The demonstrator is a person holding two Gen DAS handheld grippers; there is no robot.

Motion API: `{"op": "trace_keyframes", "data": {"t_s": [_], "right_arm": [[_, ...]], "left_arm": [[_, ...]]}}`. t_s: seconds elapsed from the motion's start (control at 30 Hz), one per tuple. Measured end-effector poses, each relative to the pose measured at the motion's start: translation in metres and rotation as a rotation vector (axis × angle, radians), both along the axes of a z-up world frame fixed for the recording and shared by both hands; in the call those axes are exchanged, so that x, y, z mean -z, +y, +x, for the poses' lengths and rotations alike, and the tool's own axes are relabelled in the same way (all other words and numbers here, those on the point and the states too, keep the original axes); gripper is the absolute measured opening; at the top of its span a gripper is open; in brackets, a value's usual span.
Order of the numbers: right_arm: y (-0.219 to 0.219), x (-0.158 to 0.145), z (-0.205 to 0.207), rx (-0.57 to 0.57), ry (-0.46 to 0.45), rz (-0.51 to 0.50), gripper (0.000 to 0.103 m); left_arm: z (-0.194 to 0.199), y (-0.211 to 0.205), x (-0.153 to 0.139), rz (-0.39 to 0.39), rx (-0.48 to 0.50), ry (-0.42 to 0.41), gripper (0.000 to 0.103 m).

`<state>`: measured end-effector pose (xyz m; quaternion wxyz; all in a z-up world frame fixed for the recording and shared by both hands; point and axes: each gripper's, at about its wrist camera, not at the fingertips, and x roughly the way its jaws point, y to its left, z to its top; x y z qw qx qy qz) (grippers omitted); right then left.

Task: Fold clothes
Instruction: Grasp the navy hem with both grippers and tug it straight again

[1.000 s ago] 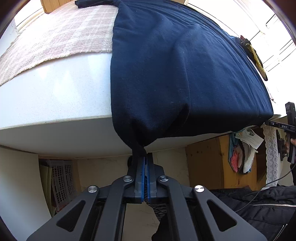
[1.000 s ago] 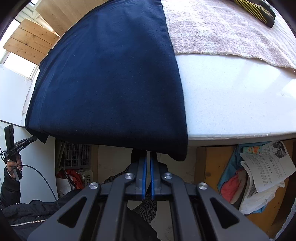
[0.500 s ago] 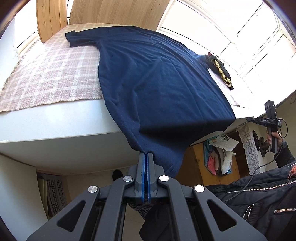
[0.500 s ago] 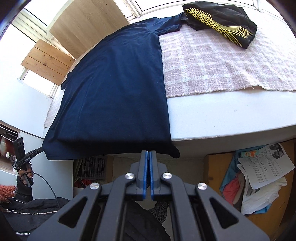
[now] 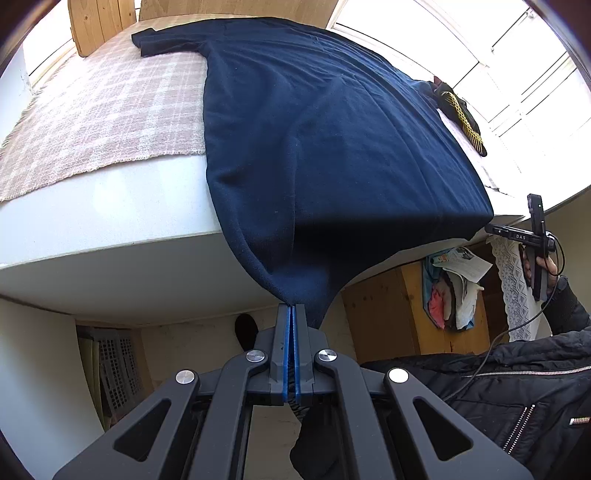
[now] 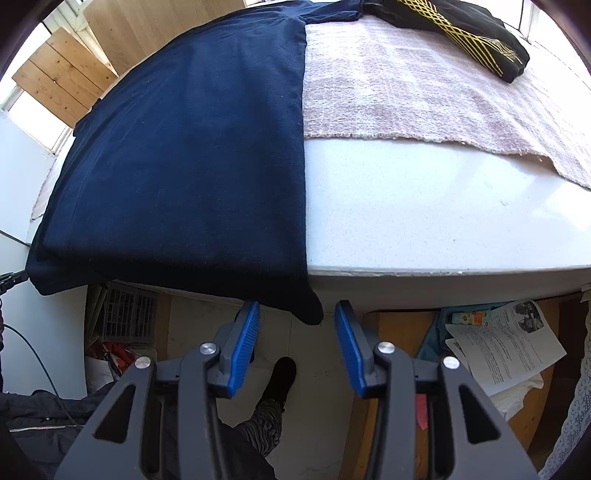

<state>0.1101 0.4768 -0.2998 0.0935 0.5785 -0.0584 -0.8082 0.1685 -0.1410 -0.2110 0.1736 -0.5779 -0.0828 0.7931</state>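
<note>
Left gripper (image 5: 293,306) pinches the near hem corner of the navy shirt (image 5: 332,140), its blue pads pressed together on the cloth, which hangs taut from the table (image 5: 110,206) edge just above my fingertips. From that pinch the shirt runs away up and ahead over the white top and onto the checked mat (image 5: 92,122), one sleeve flat at the far end.

Right gripper (image 6: 297,332) stands spread and holds nothing; the shirt's other hem corner (image 6: 312,314) dangles between its pads, touching neither that I can see. I judge we are at the start of the fold, with the shirt laid out and only one corner in hand. Next I would close the right pads on that corner, so both hem corners can be carried forward.

Ahead and right of the right gripper, bare table and mat lie open up to the black garment (image 6: 461,33) at the far right. Below both grippers the drop is free air.
</note>
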Motion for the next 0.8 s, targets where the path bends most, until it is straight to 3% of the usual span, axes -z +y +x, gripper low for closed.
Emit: {"op": "trace_keyframes", "data": {"t_s": [0.37, 0.4, 0.43, 0.47, 0.63, 0.8], "right_arm": [[-0.007, 0.024, -0.019, -0.012, -0.041, -0.07, 0.04], [-0.007, 0.026, -0.02, -0.012, -0.047, -0.085, 0.032], [-0.007, 0.026, -0.02, -0.02, -0.059, -0.082, 0.005], [-0.008, 0.027, -0.02, -0.029, -0.072, -0.076, 0.004], [-0.011, 0.003, -0.005, -0.113, -0.103, -0.108, 0.004], [0.006, -0.046, 0.011, -0.133, -0.073, -0.128, 0.004]], "left_arm": [[-0.003, 0.001, 0.008, -0.025, 0.002, -0.031, 0.001], [-0.004, 0.001, 0.009, -0.027, 0.005, -0.032, 0.001], [-0.004, 0.001, 0.01, -0.031, 0.007, -0.033, 0.001], [-0.004, 0.001, 0.01, -0.035, 0.008, -0.034, 0.001], [-0.002, 0.001, 0.005, -0.034, 0.014, -0.017, 0.001], [0.003, 0.001, -0.01, -0.014, 0.023, 0.012, 0.001]]}}
